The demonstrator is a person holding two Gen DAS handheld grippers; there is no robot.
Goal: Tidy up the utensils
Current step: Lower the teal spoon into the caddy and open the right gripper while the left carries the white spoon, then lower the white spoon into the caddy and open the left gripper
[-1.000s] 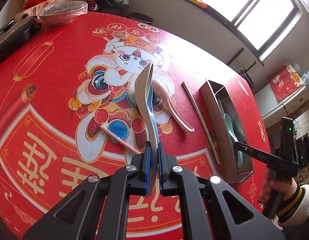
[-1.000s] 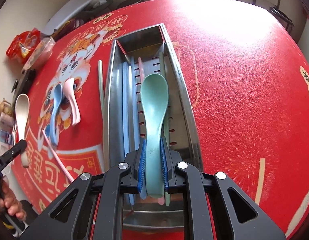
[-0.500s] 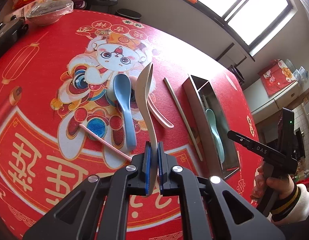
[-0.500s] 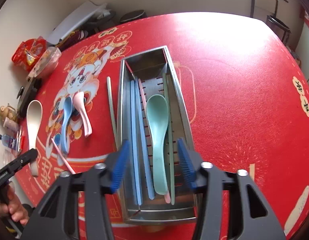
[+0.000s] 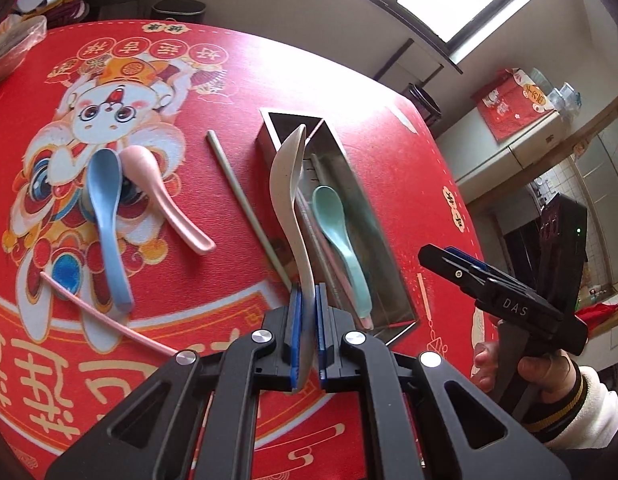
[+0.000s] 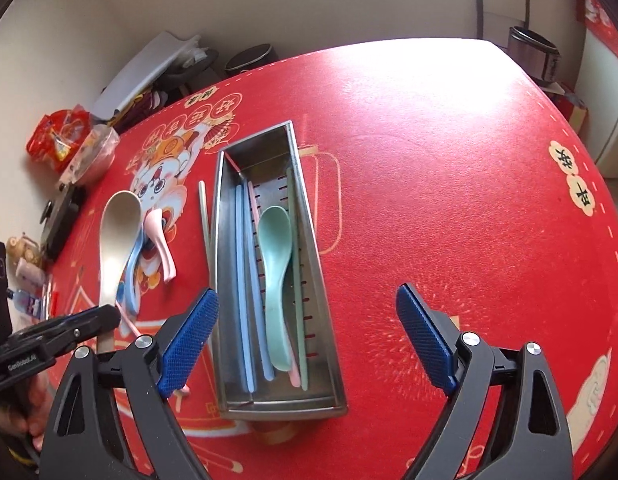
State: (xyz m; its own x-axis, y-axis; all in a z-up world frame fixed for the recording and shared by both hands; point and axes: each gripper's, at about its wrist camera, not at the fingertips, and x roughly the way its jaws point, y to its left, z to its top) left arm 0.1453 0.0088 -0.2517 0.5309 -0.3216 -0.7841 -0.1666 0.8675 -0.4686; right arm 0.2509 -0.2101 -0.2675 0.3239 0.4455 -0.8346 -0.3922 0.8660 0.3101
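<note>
My left gripper (image 5: pixel 307 300) is shut on the handle of a beige spoon (image 5: pixel 287 184), held in the air with its bowl over the left wall of the steel tray (image 5: pixel 351 168). A mint-green spoon (image 6: pixel 275 248) lies in the tray (image 6: pixel 309 404) beside blue chopsticks (image 6: pixel 241 280) and a green one (image 6: pixel 297 280). My right gripper (image 6: pixel 305 300) hangs above the tray's near end, its jaws opening wide with nothing touching the pads. On the red cloth to the left lie a blue spoon (image 5: pixel 105 200), a pink spoon (image 5: pixel 157 184), a grey-green chopstick (image 5: pixel 245 200) and a pink chopstick (image 5: pixel 105 320).
A wrapped bowl (image 6: pixel 93 156), a red snack bag (image 6: pixel 57 136) and a black device (image 6: pixel 61 220) sit at the table's far left edge. A steel pot (image 6: pixel 533 56) stands beyond the far right corner. A hand and cuffed sleeve (image 5: pixel 557 392) hold the right gripper.
The right gripper let go of the mint-green spoon, opened wide and rose; the spoon now lies in the tray. The left gripper carried the beige spoon rightward to the tray.
</note>
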